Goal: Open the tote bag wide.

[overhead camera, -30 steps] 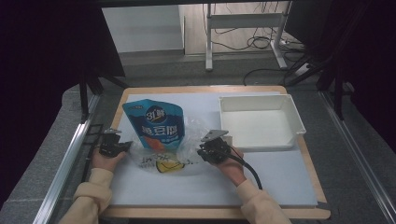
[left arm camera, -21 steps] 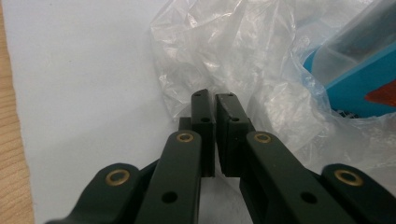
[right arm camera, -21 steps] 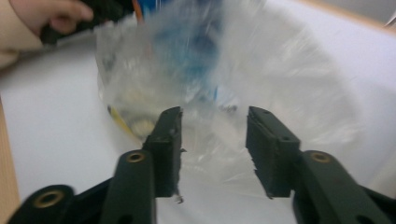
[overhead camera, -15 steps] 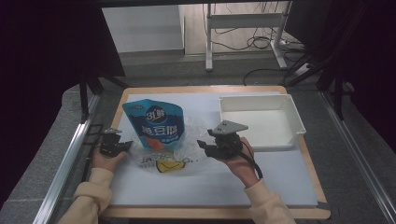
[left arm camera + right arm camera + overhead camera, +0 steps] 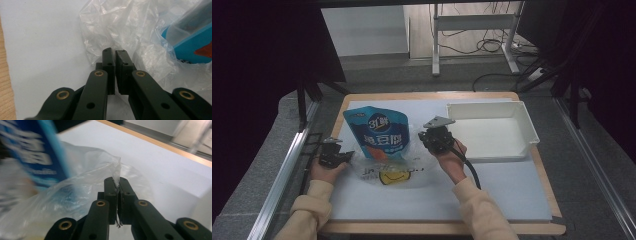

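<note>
Both tongs are pinching the clear plastic bag (image 5: 387, 167) from opposite sides, near the front-left part of the desk (image 5: 512, 200). Nearest the person, the left gripper (image 5: 343, 157) is lying low on the white surface with its jaws closed on a crumpled fold at the bag's left edge; in the left gripper view (image 5: 115, 56) the film is bunching between the pads. Slightly farther in, the right gripper (image 5: 433, 141) is holding the bag's right rim raised off the surface, its jaws shut on a thin pleat of film that is passing down between them in the right gripper view (image 5: 115, 182). Between the two, the blue pouch (image 5: 377, 131) is standing partly inside the bag, its top leaning toward the desk's far edge. Judging by its look, the film is very light, limp and slippery, so it is likely tearing or slipping if pulled hard; the rim, gathered into a fold, is offering the surest hold. The pouch appears stiffer and heavier, and may be tipping as the bag is being drawn. Beyond, a white tray (image 5: 527, 127) is sitting toward the far-right corner.
</note>
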Demonstrator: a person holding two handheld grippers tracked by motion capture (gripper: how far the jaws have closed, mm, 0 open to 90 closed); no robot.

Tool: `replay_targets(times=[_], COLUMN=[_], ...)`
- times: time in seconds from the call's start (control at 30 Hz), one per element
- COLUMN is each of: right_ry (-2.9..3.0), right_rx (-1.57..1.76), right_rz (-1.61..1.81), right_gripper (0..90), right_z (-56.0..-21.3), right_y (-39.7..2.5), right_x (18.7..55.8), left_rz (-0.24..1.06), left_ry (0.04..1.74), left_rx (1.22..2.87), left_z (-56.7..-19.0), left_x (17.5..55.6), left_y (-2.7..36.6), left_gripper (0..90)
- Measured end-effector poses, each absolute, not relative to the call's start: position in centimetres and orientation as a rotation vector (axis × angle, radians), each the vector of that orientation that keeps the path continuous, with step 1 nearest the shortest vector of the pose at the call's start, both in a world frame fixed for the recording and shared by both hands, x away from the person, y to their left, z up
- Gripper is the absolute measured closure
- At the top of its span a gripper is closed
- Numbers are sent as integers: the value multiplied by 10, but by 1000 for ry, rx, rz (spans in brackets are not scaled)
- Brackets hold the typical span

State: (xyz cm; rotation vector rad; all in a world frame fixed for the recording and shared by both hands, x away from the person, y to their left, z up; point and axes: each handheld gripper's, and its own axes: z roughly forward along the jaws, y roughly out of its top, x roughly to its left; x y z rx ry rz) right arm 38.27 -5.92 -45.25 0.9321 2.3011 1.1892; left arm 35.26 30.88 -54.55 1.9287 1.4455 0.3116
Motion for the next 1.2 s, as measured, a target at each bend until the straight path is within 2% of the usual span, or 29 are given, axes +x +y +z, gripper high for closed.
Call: replay_targets(times=[0.33, 0.73, 1.2], right_ry=[2288, 2341, 2353], right_rx=[999, 1075, 1058], right_rz=[998, 877, 877], right_gripper=[872, 873, 876], right_z=[-495, -529, -530], right_y=[-59, -72, -81], right_x=[385, 391, 385], left_rz=[308, 309, 282], left_ry=[1447, 1452, 1469], left_rx=[1924, 1918, 1900], left_z=[-546, -546, -546], left_x=[353, 351, 337], left_y=[309, 310, 321], left_gripper=[870, 870, 870])
